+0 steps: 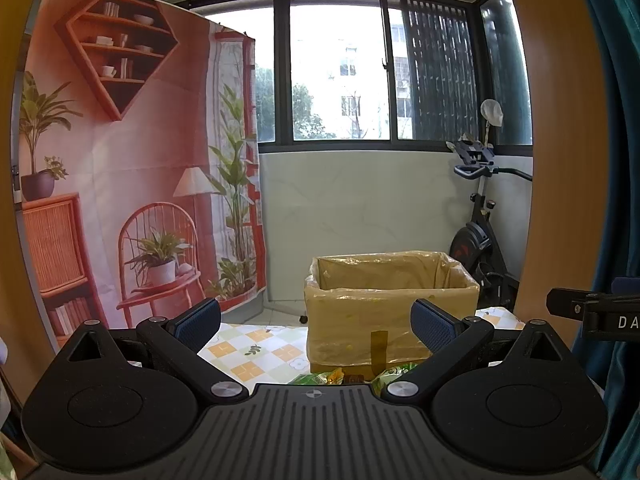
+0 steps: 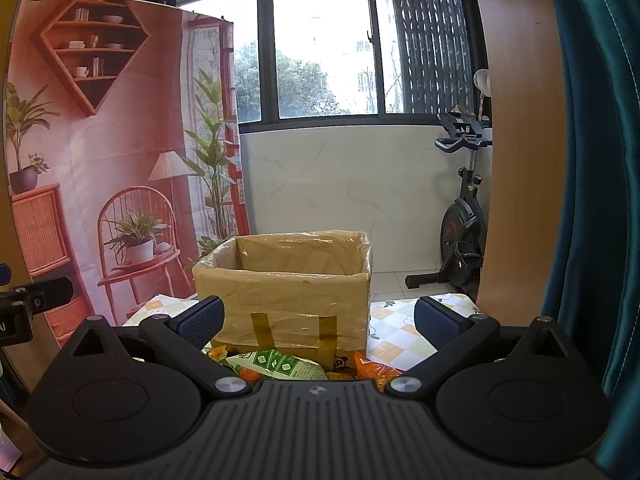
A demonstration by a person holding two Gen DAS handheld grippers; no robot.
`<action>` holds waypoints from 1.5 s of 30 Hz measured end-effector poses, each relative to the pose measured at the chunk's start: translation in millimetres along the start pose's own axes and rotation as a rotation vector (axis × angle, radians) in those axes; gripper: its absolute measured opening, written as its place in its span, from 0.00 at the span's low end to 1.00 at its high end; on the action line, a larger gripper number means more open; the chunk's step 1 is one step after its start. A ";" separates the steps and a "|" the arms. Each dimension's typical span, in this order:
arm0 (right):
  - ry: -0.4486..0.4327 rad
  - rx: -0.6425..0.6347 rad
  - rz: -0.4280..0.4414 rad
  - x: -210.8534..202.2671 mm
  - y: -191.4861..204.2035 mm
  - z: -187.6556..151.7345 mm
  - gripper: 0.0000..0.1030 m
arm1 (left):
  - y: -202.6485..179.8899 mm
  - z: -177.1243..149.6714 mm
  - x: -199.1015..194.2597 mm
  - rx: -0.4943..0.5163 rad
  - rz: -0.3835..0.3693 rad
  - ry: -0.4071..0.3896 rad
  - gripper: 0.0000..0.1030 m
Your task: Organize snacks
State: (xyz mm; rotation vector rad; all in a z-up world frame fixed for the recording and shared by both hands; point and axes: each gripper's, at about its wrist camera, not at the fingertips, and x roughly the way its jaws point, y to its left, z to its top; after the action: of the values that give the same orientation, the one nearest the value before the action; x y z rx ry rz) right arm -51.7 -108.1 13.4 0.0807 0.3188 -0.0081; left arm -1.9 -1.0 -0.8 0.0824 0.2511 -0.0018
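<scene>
A cardboard box (image 1: 390, 312) lined with clear plastic stands open on the checkered tablecloth (image 1: 256, 352); it also shows in the right wrist view (image 2: 288, 296). Snack packets lie in front of it: green ones (image 1: 316, 378) low in the left wrist view, a green-and-white packet (image 2: 276, 364) and an orange packet (image 2: 376, 368) in the right wrist view, partly hidden by the gripper bodies. My left gripper (image 1: 316, 322) is open and empty, held above the table before the box. My right gripper (image 2: 318, 318) is open and empty, just above the snacks.
A printed backdrop of a room (image 1: 120, 160) hangs at the left. An exercise bike (image 2: 460, 240) stands at the back right by the window. A wooden panel (image 2: 516, 140) and a teal curtain (image 2: 600, 160) are at the right. The other gripper's body (image 1: 592, 312) shows at the right edge.
</scene>
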 end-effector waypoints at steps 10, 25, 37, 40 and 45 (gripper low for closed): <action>-0.002 -0.001 0.002 -2.9 2.8 0.6 1.00 | 0.2 -0.2 0.6 0.000 0.002 0.000 0.99; -0.001 0.000 0.001 -2.8 2.6 0.5 1.00 | -1.1 -1.1 2.0 -0.001 0.006 0.002 0.99; 0.000 0.000 0.000 -2.2 2.2 -0.1 1.00 | -0.6 -2.4 2.3 -0.003 0.008 0.005 0.99; 0.000 0.001 0.001 -2.3 2.3 -0.2 1.00 | -0.5 -2.5 2.3 -0.003 0.008 0.005 0.99; 0.000 0.000 0.000 -2.3 2.2 -0.8 1.00 | -0.6 -2.5 2.4 -0.002 0.007 0.005 0.99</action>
State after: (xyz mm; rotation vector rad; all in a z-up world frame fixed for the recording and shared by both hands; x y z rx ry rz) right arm -54.0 -105.9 13.5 0.0808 0.3186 -0.0079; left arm -0.2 -1.4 -3.8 0.0810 0.2554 0.0062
